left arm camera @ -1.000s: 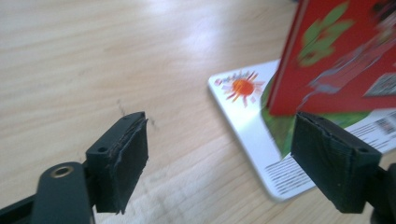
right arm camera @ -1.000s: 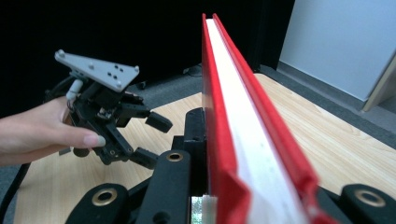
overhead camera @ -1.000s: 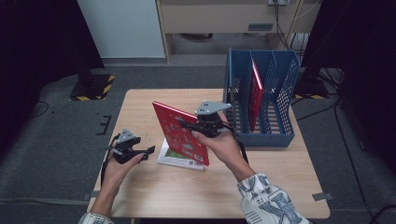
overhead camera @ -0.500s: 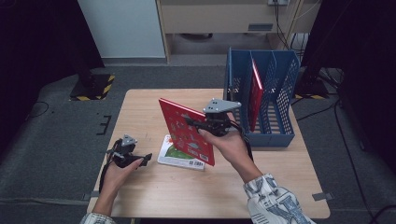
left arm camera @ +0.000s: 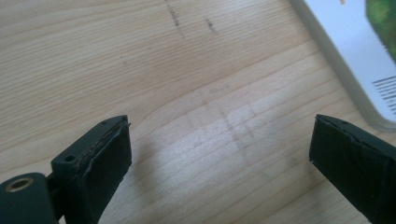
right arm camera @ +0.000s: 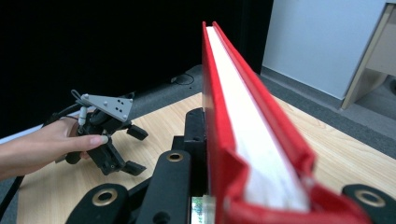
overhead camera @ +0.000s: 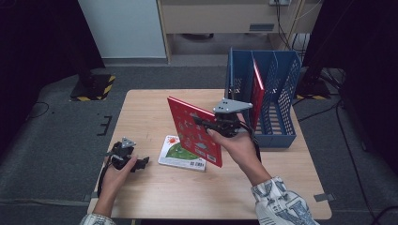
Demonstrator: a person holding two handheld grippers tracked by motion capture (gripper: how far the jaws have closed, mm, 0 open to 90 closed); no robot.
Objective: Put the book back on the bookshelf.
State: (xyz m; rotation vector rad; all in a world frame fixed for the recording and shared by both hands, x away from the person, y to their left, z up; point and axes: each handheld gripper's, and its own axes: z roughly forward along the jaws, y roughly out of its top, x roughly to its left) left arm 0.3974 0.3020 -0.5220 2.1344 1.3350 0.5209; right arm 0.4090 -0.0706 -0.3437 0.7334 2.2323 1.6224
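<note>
High view is showing the right gripper (overhead camera: 206,123) holding a red book (overhead camera: 195,131) up off the wooden table (overhead camera: 155,105), its jaws pinching the book along one edge so the cover is standing nearly upright and tilting a little, just left of the blue file rack (overhead camera: 277,101) at the table's far right. Another red book (overhead camera: 257,91) is standing in one of the rack's slots. A white and green book (overhead camera: 180,152) is lying flat on the table, below and partly behind the lifted one. The left gripper (overhead camera: 136,162) is resting low near the table's front left, close beside the flat book without touching it. Left gripper view is looking down between spread jaws at bare wood, with the white book's corner (left arm camera: 359,56) at the upper right. Right gripper view is running along the red book's white page edge (right arm camera: 247,116), clamped between the jaws, with the left gripper (right arm camera: 133,149) sitting farther off on the table with its jaws apart.
</note>
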